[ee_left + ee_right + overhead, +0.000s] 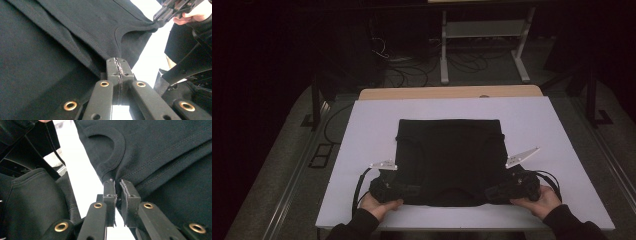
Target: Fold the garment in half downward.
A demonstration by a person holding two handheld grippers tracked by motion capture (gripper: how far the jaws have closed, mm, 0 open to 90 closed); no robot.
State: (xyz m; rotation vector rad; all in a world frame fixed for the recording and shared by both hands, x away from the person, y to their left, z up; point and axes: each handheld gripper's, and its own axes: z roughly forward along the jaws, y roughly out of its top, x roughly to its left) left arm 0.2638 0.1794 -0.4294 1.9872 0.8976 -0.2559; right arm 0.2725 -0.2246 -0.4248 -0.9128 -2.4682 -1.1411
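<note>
Black cotton-knit T-shirt (449, 160), folded to a rough square, lies flat in the middle of the white board-topped table (362, 130), its collar edge toward the person; it looks light, limp and soft, so it will sag and drape wherever it is not held, and the layers may slide over one another; the ribbed collar and stitched shoulder seams are the firmest places to take it; the left claw (118, 65) is pressed fully together on the fabric at the near left shoulder seam; the right claw (117, 185) is nearly closed, pinching the cloth just beside the round neckband (117, 150), with a thin gap between the pads; lifting evenly with both should keep the fold from spilling
</note>
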